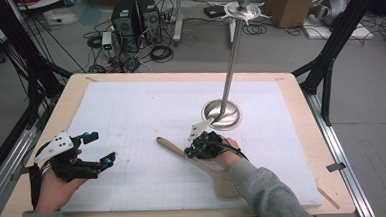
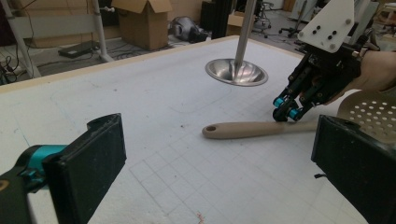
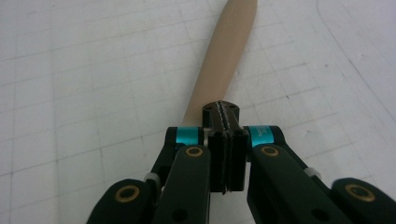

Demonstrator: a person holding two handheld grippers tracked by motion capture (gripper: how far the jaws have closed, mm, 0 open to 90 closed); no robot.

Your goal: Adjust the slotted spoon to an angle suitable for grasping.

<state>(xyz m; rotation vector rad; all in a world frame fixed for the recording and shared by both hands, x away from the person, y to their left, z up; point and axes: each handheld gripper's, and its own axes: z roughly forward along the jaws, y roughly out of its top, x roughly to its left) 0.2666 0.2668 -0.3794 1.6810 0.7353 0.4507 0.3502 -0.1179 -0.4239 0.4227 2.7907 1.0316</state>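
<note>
My right gripper point(image 1: 189, 151) has its jaws pressed together, tips down on the handle of the wooden slotted spatula point(image 1: 204, 169) lying flat on the white mat point(image 1: 131, 111); I can't tell if it's actually pinched. My left gripper point(image 1: 99, 149) hovers wide open, well apart. Risk: tips skid off the handle, or the spatula swings into the steel stand point(image 1: 222, 114) nearby.

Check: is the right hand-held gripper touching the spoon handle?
Touching. In the left gripper view the right hand-held gripper has its tips down on the spoon handle.
</note>
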